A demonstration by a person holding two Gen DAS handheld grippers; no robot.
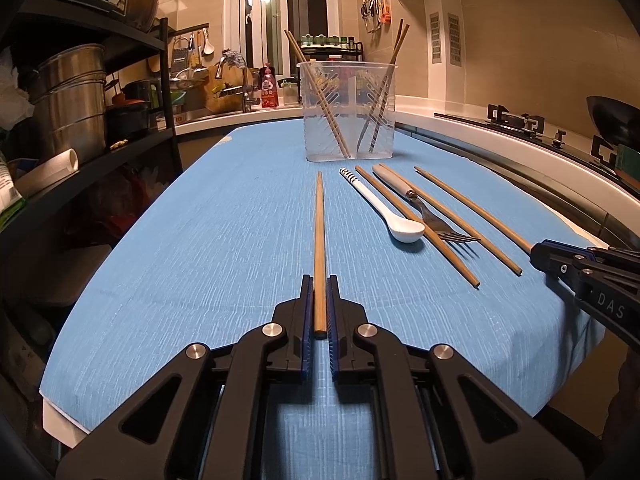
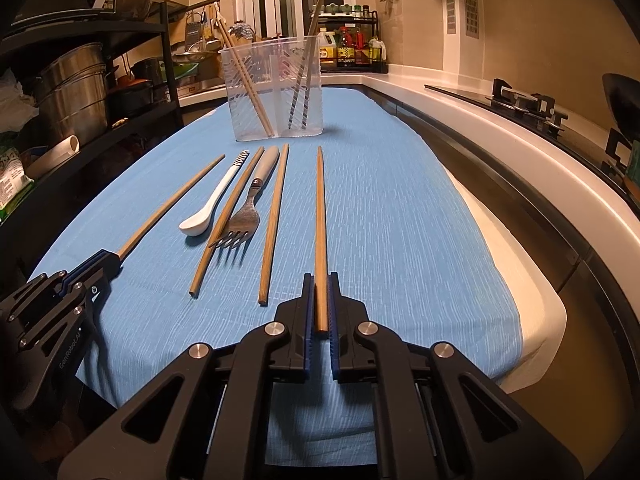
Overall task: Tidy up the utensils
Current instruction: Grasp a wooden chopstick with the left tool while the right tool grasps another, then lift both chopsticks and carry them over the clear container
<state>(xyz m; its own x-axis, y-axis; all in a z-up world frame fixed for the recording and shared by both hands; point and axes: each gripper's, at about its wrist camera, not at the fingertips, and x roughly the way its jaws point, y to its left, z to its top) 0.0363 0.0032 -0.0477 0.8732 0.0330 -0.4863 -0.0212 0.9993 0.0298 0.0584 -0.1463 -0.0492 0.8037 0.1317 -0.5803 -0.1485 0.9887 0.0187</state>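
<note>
The left gripper (image 1: 319,308) is closed on the near end of a chopstick (image 1: 319,240), whose long axis runs straight away toward a clear holder (image 1: 348,112), thin tip pointing at it. The right gripper (image 2: 319,304) likewise clamps the butt end of a second chopstick (image 2: 320,220), which also lies lengthwise along the blue cloth (image 2: 400,220) with its tip aimed at the far end.

Between the two held sticks lie a white spoon (image 2: 208,208) with its bowl toward the near edge, a fork (image 2: 244,216) with tines near and grey handle far, and two loose chopsticks (image 2: 274,224), one of them passing under the fork. All lie roughly parallel, fanning slightly.

The holder stands upright at the far end of the cloth, split by a divider, with chopsticks leaning in both halves.

The cloth covers a narrow table. To the left is a dark shelf rack (image 1: 120,40) with steel pots (image 1: 72,92); to the right a pale counter (image 2: 500,128) with a stove (image 2: 528,104). Bottles (image 2: 348,50) stand on a rack in the far corner.
</note>
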